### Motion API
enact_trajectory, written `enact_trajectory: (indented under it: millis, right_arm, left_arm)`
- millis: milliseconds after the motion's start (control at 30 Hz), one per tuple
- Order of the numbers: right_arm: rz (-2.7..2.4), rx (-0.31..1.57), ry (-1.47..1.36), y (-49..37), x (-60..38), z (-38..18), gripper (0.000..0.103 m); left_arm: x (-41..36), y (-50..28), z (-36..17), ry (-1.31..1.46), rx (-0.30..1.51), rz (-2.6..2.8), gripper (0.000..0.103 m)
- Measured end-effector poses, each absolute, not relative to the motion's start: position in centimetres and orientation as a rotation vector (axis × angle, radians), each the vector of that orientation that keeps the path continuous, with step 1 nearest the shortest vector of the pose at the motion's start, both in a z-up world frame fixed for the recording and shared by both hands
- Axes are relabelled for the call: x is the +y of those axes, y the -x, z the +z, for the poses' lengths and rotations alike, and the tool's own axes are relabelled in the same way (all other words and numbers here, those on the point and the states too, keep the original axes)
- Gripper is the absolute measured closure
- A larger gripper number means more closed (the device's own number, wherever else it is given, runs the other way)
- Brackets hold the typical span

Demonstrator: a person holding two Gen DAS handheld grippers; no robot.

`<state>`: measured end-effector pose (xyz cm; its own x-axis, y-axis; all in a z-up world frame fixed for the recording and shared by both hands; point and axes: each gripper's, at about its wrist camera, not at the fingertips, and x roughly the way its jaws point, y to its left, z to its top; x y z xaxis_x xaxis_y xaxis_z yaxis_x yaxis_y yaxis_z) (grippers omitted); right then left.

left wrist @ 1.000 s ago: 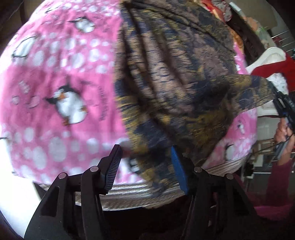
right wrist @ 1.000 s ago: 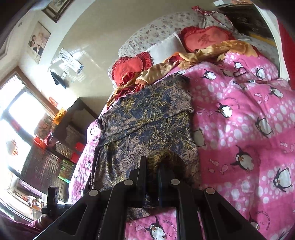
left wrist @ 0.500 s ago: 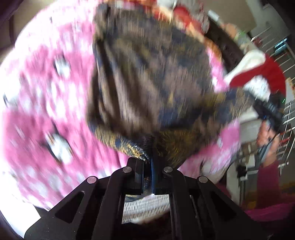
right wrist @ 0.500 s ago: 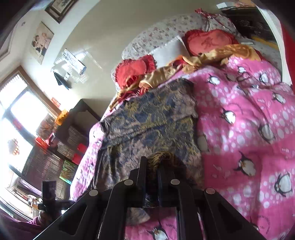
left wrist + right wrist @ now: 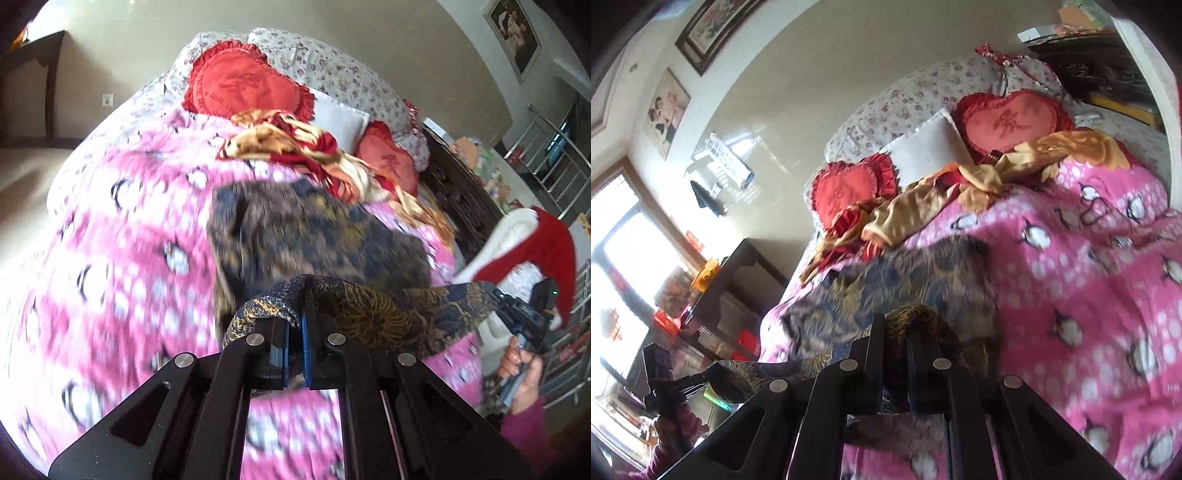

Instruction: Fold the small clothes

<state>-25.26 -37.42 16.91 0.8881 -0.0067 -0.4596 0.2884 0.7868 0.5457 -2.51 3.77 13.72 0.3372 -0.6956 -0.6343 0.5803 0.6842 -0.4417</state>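
While both corners are pinched and raised off the pink penguin blanket (image 5: 122, 258), I think the fold will go well only if I carry them forward at the same height and pace, toward the far end of the garment that lies nearer the red heart cushion (image 5: 243, 85). Starting on the left of that cushion's line, my left gripper (image 5: 295, 332) is pressed together on the near hem of the dark patterned garment (image 5: 303, 236), cloth bunched over its pads. The edge should stay taut between my two hands; a sagging middle would likely crease the fold. I would lower both corners together onto the far edge and let go only once the layers line up.

Further right, my right gripper (image 5: 892, 332) is likewise clamped on the other near corner, fabric humped over its fingers.

The garment is thin and limp, navy and brown with gold leafy scrollwork. Its far part lies flat on the blanket, short of the cushion and just before the crumpled gold and red cloth (image 5: 306, 147), while its near edge hangs lifted between the grippers.
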Motion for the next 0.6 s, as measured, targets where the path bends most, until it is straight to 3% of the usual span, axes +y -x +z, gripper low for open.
enact_trajectory:
  millis: [600]
  right_arm:
    - [-0.323, 0.596, -0.644, 12.6, -45.7, 12.5, 0.095]
  left_arm:
    - [-5.5, -10.9, 7.6, 0.134, 1.009, -0.717, 0.099]
